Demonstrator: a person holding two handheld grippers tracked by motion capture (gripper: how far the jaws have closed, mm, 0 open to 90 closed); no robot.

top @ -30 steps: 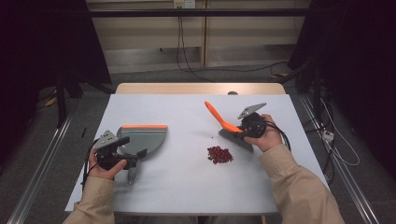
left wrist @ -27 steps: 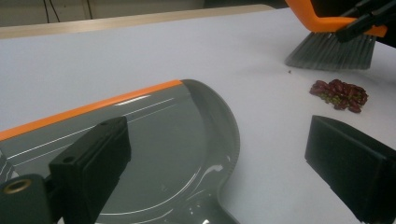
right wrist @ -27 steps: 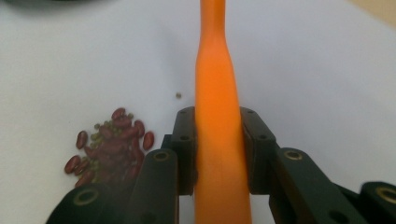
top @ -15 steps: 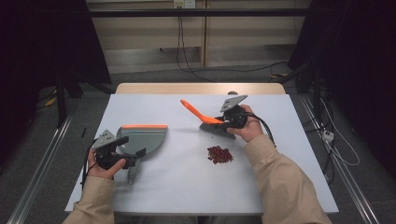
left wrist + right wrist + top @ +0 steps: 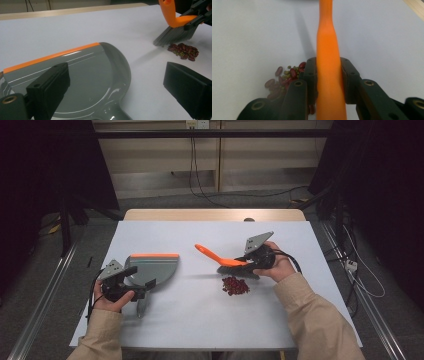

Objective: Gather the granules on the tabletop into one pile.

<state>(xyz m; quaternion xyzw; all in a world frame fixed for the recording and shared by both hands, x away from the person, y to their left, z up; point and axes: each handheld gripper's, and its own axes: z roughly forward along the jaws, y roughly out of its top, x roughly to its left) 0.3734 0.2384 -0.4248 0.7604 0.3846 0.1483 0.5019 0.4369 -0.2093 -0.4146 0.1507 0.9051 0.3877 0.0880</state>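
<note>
Beans [image 5: 235, 285] lay in a small loose heap right of the table's [image 5: 200, 320] centre, just beside the brush [image 5: 227, 262] bristles; judged light, hard and prone to roll. Right gripper [image 5: 329, 75] was clamped on the brush's stiff orange handle. Left gripper [image 5: 131, 283] held the dustpan [image 5: 152, 268] by its handle; that grip was hidden, jaw state indeterminable. Some beans lay hidden behind the right jaws.
</note>
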